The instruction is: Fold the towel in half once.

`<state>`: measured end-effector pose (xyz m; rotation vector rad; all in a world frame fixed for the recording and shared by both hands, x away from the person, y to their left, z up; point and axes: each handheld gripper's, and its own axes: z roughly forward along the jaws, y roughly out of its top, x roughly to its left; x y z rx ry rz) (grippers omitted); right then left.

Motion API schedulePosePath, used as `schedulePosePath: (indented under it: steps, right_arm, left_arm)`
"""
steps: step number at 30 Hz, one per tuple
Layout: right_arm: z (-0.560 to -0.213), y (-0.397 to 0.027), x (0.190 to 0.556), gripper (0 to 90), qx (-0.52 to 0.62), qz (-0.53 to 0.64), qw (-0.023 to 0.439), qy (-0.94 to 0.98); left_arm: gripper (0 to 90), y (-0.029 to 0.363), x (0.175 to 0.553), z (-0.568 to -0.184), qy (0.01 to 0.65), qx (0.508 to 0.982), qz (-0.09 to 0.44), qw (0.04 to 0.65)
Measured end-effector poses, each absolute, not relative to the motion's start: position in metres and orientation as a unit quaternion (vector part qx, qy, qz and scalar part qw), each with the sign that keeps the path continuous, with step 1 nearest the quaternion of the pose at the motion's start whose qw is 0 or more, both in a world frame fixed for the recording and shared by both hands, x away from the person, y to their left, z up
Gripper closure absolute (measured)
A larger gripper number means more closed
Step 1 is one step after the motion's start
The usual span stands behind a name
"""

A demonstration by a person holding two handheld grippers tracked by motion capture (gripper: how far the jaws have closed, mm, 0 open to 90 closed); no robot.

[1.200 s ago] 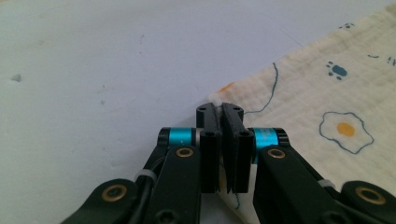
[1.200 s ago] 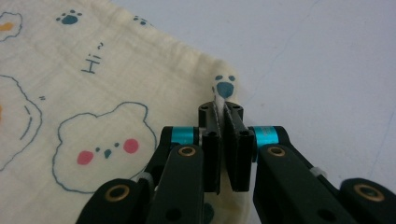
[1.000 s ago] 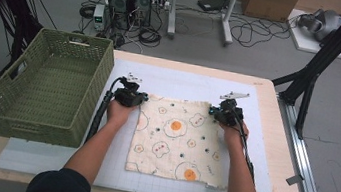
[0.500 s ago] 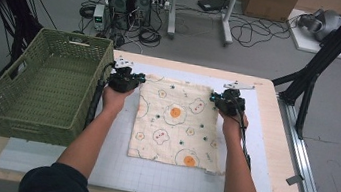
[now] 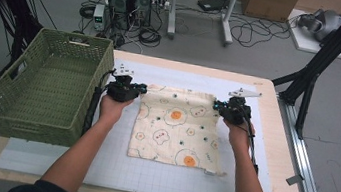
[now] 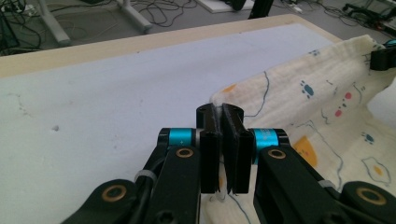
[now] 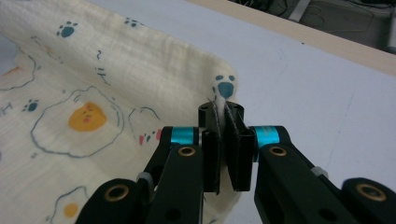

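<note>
A: Where was your cloth (image 5: 176, 127)?

B: Spread mid-table on the white mat (image 5: 147, 173). Your left gripper (image 6: 219, 140) clenched its far-left corner, your right gripper (image 7: 224, 140) the far-right one.

A: And the green basket (image 5: 35, 107)?

B: At the table's left edge, holding nothing.

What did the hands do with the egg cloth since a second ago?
Both grippers, left and right, carried the cloth's far corners away from the person, toward the table's far edge, spreading it out longer. Both stayed clamped on those corners. The green basket stayed put.
</note>
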<state>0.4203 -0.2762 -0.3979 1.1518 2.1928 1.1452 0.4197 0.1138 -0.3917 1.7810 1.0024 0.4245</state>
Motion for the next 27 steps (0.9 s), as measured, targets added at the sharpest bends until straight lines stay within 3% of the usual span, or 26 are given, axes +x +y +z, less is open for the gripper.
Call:
schedulePosePath:
  steps: [21,27]
  right_arm:
    - [-0.411,-0.286,0.336,86.0,0.367,0.44,0.198,0.796]
    - [-0.423,-0.284,0.31,86.0,0.332,0.413,0.197,0.825]
  left_arm:
    - [84.9,0.121,0.344,-0.414,0.351,0.754,0.163,0.53]
    - [84.9,0.121,0.326,-0.425,0.325,0.772,0.136,0.529]
